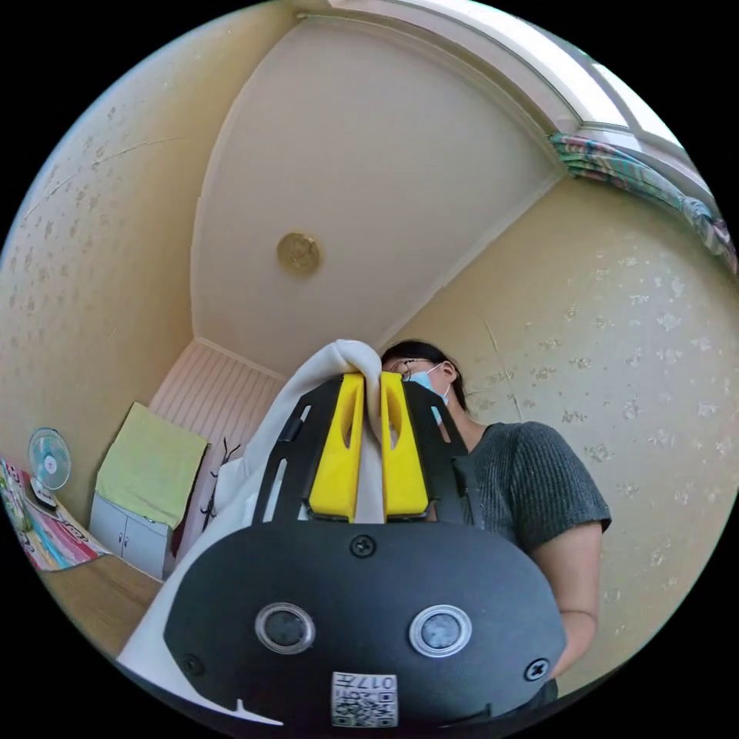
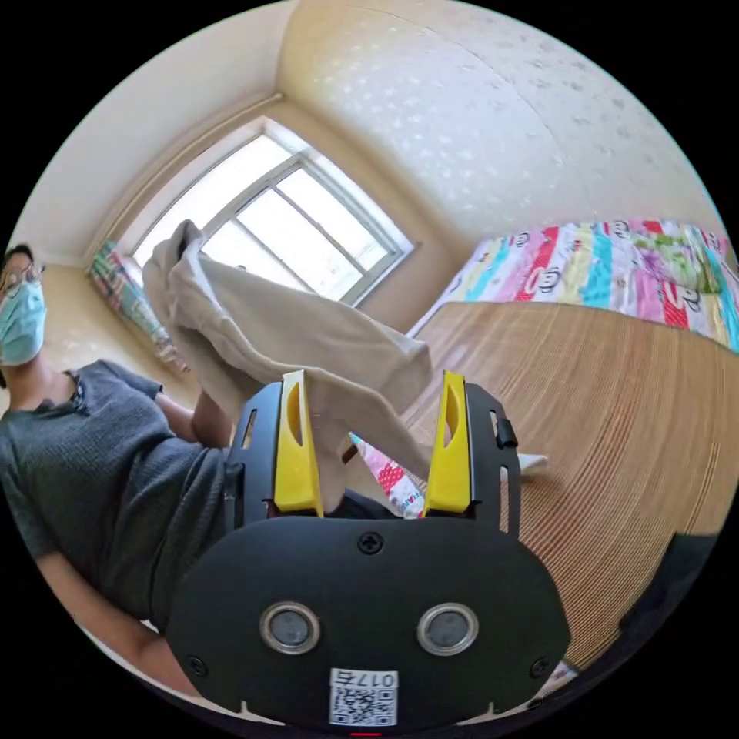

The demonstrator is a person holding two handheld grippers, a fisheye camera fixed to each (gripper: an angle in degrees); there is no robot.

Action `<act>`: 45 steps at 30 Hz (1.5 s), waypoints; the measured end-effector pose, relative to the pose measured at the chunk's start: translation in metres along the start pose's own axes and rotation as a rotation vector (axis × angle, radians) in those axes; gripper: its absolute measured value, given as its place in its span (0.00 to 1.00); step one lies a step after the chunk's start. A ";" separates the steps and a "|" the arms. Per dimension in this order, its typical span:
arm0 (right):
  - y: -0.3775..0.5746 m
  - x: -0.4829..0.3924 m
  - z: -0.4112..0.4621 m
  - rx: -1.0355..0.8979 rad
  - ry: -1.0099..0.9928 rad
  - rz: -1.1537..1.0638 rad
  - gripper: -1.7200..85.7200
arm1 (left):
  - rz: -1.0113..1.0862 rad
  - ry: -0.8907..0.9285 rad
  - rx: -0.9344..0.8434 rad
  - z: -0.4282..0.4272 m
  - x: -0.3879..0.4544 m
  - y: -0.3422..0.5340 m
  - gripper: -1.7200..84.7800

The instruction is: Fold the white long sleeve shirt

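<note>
In the left gripper view my left gripper (image 1: 372, 385) is shut on a fold of the white long sleeve shirt (image 1: 308, 392), raised high and pointing toward the ceiling; the cloth hangs down past the gripper body to the lower left. In the right gripper view the white shirt (image 2: 285, 323) hangs in the air in front of the window. A part of it droops between the yellow jaws of my right gripper (image 2: 373, 381), which stand wide apart and open; the cloth rests against the left jaw only.
A person in a grey top (image 1: 531, 477) stands close behind both grippers. A bed with a woven mat (image 2: 600, 400) and a striped colourful blanket (image 2: 616, 269) lies below. A window (image 2: 285, 215), a small fan (image 1: 48, 462) and a cabinet with a green cloth (image 1: 146, 469) are around.
</note>
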State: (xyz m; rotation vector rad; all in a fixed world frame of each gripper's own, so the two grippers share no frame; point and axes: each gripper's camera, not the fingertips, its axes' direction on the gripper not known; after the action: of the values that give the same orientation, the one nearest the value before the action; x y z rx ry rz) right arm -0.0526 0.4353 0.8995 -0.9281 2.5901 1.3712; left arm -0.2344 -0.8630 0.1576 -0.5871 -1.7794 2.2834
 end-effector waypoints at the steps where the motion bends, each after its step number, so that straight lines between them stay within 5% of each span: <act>1: 0.001 -0.001 0.007 -0.029 -0.032 -0.026 0.27 | -0.008 0.011 0.016 0.000 -0.004 0.005 0.06; 8: 0.044 0.016 0.079 -0.143 -0.539 -0.114 0.27 | -0.068 0.132 0.138 0.006 -0.055 0.061 0.06; 11: 0.054 0.024 0.103 -0.115 -0.581 -0.087 0.24 | -0.089 0.153 0.127 0.016 -0.072 0.079 0.06; 15: 0.050 0.026 0.123 -0.078 -0.762 -0.152 0.08 | -0.117 0.128 0.106 0.024 -0.094 0.101 0.06; 19: 0.041 0.035 0.101 0.012 -0.367 0.037 0.06 | -0.152 0.051 -0.011 0.030 -0.100 0.115 0.06; 24: 0.021 -0.030 0.010 0.390 0.327 0.120 0.05 | -0.268 -0.409 -0.366 0.045 -0.098 0.161 0.06; 33: 0.016 -0.226 0.000 0.794 0.714 -0.307 0.05 | -0.432 -0.975 -0.585 0.030 -0.124 0.249 0.07; 45: 0.031 -0.390 0.041 1.209 0.976 -0.711 0.05 | -0.560 -0.620 -0.804 0.128 -0.222 0.343 0.21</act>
State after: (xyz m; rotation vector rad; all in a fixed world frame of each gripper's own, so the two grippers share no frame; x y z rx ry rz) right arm 0.2401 0.6661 1.0249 -2.0510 2.2917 -0.9569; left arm -0.0548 -1.1516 -0.1027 0.5628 -2.6924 1.3840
